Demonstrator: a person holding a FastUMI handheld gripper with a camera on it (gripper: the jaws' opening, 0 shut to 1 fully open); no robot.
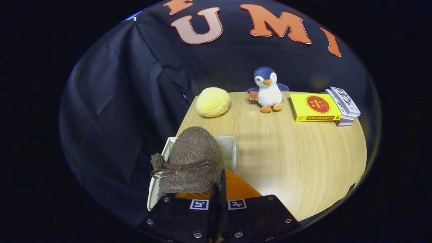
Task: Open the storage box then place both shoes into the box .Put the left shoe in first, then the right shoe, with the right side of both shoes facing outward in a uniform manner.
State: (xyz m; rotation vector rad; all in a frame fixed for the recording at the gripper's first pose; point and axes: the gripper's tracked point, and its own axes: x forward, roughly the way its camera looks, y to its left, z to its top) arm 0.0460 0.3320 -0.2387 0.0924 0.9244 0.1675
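Observation:
A brown fuzzy shoe (192, 158) with a thin leather bow sits just ahead of my fingers, its toe pointing away from me. It hangs over the open white storage box (230, 148), which stands at the near left corner of the wooden table (290, 162). The shoe covers most of the box's inside, so what lies in it is hidden. My gripper (220, 184) is shut, its fingers pinched together on the shoe's rim at its right rear side.
At the far side of the table stand a round yellow plush (213, 102), a blue and white penguin toy (268, 89), a yellow book (315, 107) and a small stack of books (344, 106). The table's left edge runs right beside the box.

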